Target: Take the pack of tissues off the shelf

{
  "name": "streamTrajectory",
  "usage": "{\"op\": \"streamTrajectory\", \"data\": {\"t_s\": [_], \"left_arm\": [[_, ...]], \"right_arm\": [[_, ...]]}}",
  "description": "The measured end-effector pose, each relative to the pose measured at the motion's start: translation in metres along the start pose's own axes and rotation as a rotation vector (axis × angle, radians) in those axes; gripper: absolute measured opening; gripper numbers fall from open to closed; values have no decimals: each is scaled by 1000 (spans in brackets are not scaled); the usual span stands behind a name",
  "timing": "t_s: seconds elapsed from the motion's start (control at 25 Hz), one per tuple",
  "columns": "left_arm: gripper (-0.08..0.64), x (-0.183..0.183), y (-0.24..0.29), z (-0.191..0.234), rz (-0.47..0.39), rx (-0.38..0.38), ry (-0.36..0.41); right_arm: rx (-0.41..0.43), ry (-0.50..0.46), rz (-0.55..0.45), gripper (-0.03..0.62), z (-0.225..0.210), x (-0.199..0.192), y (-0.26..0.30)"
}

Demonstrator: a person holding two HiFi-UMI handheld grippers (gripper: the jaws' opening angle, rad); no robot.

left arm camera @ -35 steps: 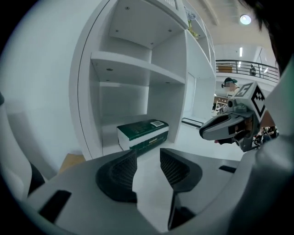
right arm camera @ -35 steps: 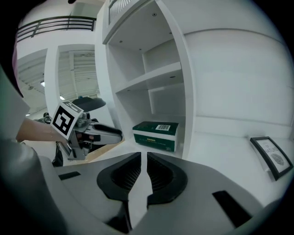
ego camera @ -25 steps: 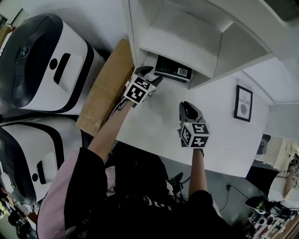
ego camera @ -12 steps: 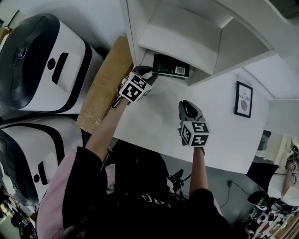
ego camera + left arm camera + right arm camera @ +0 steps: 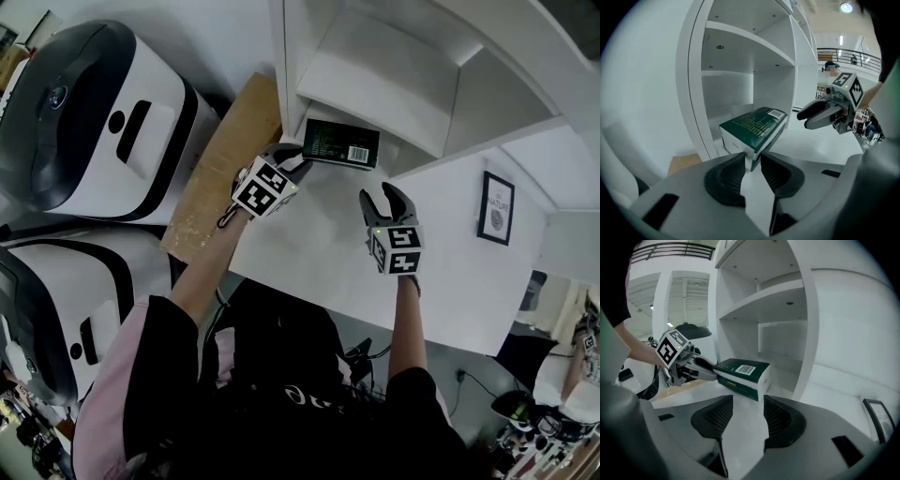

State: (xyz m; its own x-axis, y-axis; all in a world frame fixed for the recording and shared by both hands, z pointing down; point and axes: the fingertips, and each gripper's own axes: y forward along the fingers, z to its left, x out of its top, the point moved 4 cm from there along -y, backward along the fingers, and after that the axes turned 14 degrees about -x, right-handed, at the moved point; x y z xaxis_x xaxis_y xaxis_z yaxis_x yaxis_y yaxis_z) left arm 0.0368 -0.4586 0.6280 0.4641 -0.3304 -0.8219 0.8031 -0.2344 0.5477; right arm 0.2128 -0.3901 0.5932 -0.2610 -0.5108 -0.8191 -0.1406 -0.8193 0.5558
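The pack of tissues is a dark green box with a white barcode label. It lies at the mouth of the lowest shelf compartment, sticking out past the front edge. My left gripper has just been closing its jaws. They now press on the pack's near corner, one pad on each side. My right gripper hovers over the white tabletop, short of the pack. Its jaws have just been opening and nothing is between them. From the right gripper view the left gripper meets the pack's left end.
The white shelf unit rises at the back of the white table. A brown board leans at the table's left side, beside two white-and-black machines. A framed picture lies on the table at the right.
My left gripper's jaws closed onto the pack's corner. My right gripper went from shut to open and shifted up toward the shelf.
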Motion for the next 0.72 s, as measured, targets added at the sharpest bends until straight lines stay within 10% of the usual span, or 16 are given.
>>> {"op": "streamTrajectory", "data": {"t_s": [0.72], "left_arm": [[101,-11,-15,-8,51,1,40]], "right_arm": [[14,-110,4,213,20,15,40]]}}
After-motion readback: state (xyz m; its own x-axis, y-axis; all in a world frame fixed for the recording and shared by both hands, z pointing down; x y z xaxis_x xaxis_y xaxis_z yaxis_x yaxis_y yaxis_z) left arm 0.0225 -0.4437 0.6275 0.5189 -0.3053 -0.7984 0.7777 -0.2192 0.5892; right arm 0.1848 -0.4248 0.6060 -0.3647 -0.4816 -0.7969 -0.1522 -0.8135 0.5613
